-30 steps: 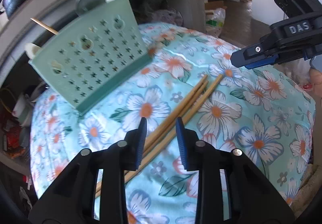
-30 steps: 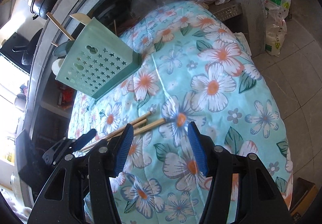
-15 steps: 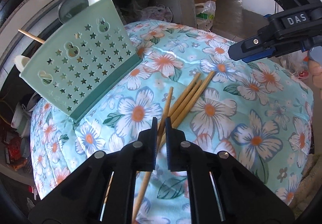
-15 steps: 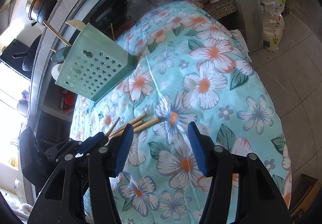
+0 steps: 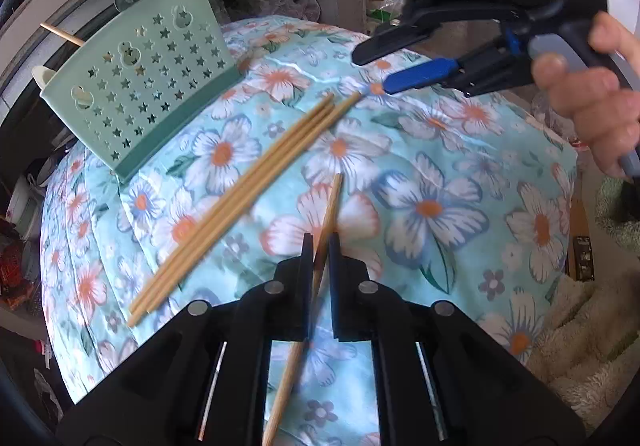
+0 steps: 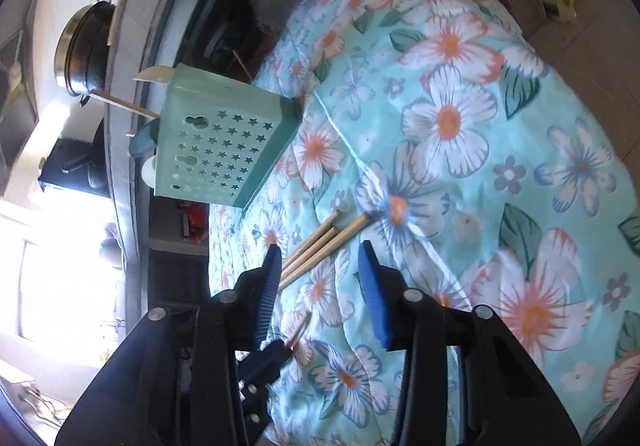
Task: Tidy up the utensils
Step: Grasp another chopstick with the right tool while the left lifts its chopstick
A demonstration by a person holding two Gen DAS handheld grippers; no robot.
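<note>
My left gripper [image 5: 319,246] is shut on one wooden chopstick [image 5: 330,201], lifted off the floral cloth. Three more chopsticks [image 5: 256,181] lie side by side on the cloth, left of it; they also show in the right wrist view [image 6: 320,242]. A green star-punched utensil holder [image 5: 148,85] stands tilted at the cloth's far left, with spoons and sticks in it; it also shows in the right wrist view [image 6: 224,149]. My right gripper [image 6: 316,258] is open, its fingertips over the near ends of the lying chopsticks. It shows in the left wrist view [image 5: 396,61] at the upper right.
The floral cloth [image 5: 440,165] covers a rounded surface that drops off at all edges. A black pot [image 6: 84,49] sits on a concrete ledge behind the holder. Plastic bags and clutter lie under the ledge [image 5: 288,1]. A fluffy rug [image 5: 580,326] lies at the right.
My left gripper closed on one chopstick and lifted it away from the others. My right gripper moved in toward the far ends of the remaining chopsticks.
</note>
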